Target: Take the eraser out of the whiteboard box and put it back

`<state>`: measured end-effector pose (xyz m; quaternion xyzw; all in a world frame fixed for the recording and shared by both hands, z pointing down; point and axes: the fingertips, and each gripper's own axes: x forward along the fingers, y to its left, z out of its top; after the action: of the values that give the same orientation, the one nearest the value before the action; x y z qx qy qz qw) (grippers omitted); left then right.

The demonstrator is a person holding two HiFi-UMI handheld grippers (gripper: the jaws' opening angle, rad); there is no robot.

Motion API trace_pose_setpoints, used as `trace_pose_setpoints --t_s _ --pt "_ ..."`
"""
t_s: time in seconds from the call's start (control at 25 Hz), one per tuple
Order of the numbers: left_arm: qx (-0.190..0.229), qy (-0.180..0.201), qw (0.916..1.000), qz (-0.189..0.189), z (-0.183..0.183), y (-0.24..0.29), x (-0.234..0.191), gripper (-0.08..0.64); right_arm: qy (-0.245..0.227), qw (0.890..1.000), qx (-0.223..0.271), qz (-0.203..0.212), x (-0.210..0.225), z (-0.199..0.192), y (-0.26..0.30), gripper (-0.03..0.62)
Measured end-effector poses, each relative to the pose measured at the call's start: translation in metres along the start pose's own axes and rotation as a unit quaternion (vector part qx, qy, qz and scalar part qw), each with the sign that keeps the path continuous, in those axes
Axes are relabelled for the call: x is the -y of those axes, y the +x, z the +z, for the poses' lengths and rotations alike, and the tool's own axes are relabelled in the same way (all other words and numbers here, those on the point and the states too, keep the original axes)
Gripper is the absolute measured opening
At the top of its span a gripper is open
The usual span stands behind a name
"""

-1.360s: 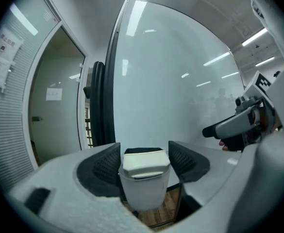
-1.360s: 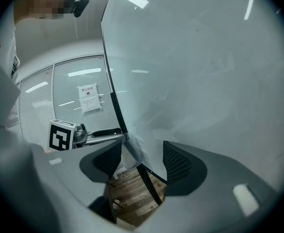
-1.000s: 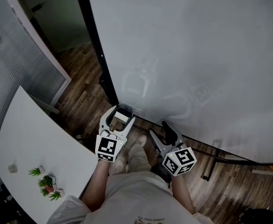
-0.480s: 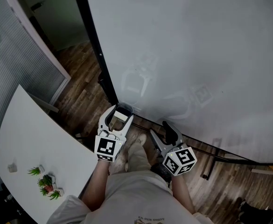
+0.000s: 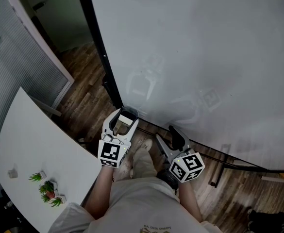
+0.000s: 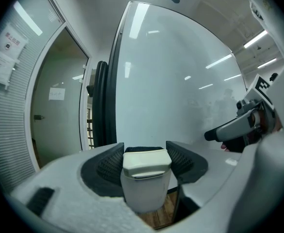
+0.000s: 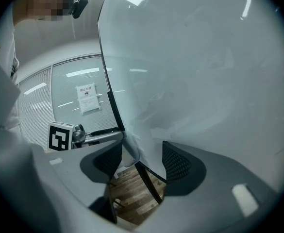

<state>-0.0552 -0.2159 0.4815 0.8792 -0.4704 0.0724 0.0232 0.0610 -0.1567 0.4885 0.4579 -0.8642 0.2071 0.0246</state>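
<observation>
In the left gripper view a cream eraser [image 6: 146, 162] with a black felt back stands between the pads of my left gripper [image 6: 145, 165]. Both pads lie against its sides; the jaws have just been closing on it. Its lower part sits in a pale translucent box [image 6: 145, 193] mounted low on the whiteboard [image 5: 205, 57]. The head view shows the same gripper [image 5: 123, 122] level at the board's bottom left corner, around the eraser [image 5: 125, 122]. My right gripper [image 5: 173, 136] hangs a little to the right, open with nothing between its pads [image 7: 175, 161].
The whiteboard's black frame [image 5: 95, 38] runs down to a wood floor [image 5: 83, 81]. A white table [image 5: 30, 149] with small plants [image 5: 47, 191] stands at the left. A glass wall with blinds [image 5: 15, 67] lies beyond. The person's legs [image 5: 142, 188] show below.
The left jaws have drawn in slightly around the eraser. Both hands and everything else stay where they were.
</observation>
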Motion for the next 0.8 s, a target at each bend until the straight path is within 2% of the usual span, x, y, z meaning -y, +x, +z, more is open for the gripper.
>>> trace_pose_setpoints --t_s 0.2,0.8 --pt "-0.005 -0.018 0.9998 0.0 -0.0028 -0.0008 -0.0016 0.265 0.001 1.0 0.002 -0.002 0.0015 0.0005 -0.0023 0.262" --pt "-0.001 -0.017 0.9998 0.005 0.0052 -0.0055 -0.0014 0.265 0.0 1.0 0.011 -0.001 -0.0019 0.0028 -0.01 0.258"
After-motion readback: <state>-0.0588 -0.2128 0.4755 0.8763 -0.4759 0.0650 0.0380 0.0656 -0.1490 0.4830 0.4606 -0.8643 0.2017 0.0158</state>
